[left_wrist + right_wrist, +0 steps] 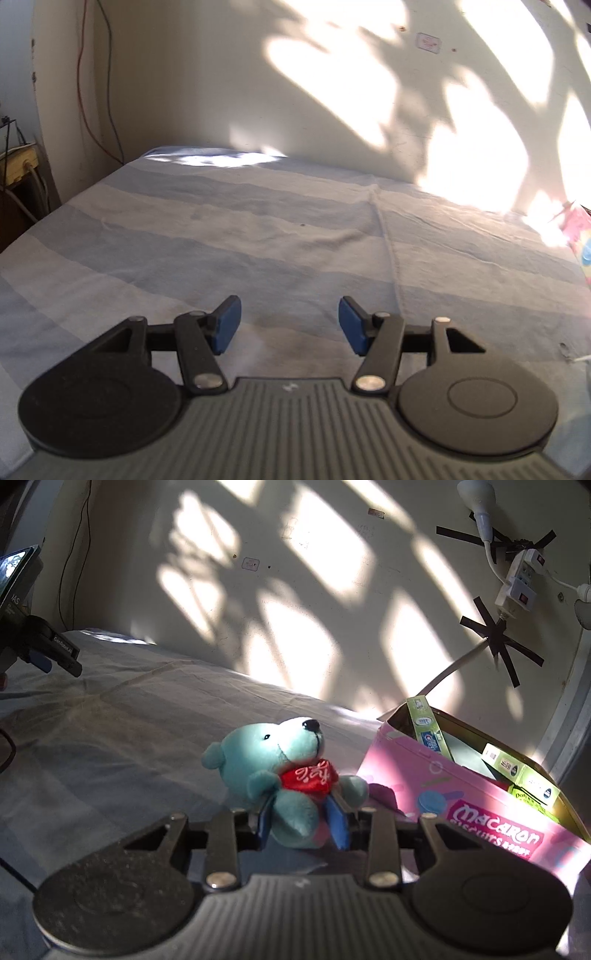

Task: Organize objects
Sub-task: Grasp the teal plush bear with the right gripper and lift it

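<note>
Right gripper (303, 821) grips the soft teal plush bear (284, 771) beside the pink cardboard biscuit box (461, 794) holding green cartons (524, 775). Bear seems not yet boxed. Left gripper (290, 325) is wide apart over the striped bedsheet (221, 240).

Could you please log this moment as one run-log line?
left gripper: open, empty | right gripper: shut on teddy bear | pink box: right of bear

A bed covered by a blue-and-grey striped sheet (258, 236) meets a cream wall (221, 74) dappled with sunlight, where red wires (83, 92) hang in the left corner and a white power strip (519, 581) is fixed with black tape (498, 638).
</note>
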Available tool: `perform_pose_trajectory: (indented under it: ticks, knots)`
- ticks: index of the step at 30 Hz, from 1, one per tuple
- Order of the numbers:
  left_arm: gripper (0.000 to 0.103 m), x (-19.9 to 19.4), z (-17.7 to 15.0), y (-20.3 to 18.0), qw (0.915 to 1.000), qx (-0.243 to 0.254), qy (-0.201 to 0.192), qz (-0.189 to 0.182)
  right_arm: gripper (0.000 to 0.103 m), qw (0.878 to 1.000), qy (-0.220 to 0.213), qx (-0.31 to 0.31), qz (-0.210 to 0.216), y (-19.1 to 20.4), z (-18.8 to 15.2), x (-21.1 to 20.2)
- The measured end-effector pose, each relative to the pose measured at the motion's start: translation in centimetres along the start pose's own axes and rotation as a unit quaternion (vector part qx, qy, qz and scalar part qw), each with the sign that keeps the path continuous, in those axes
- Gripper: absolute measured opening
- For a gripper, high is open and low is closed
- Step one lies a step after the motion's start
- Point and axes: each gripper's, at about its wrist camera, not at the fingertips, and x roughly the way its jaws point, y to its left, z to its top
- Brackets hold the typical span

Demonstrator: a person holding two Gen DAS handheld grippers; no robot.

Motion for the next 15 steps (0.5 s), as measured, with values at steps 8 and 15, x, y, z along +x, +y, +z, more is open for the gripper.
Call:
perform_pose_trajectory:
  ticks: [8, 15]
  knots:
    - [0.061, -4.2, -1.6, -8.7, 0.9856, 0.07, 0.017, -0.153, 0.066, 0.999, -0.028, 0.009, 0.044, -0.1, -0.5, -1.7]
    - [0.068, -4.3, -2.3, -12.5, 0.9626, 0.07, 0.057, -0.255, 0.072, 0.994, -0.028, 0.068, 0.078, -2.8, -1.4, -2.4]
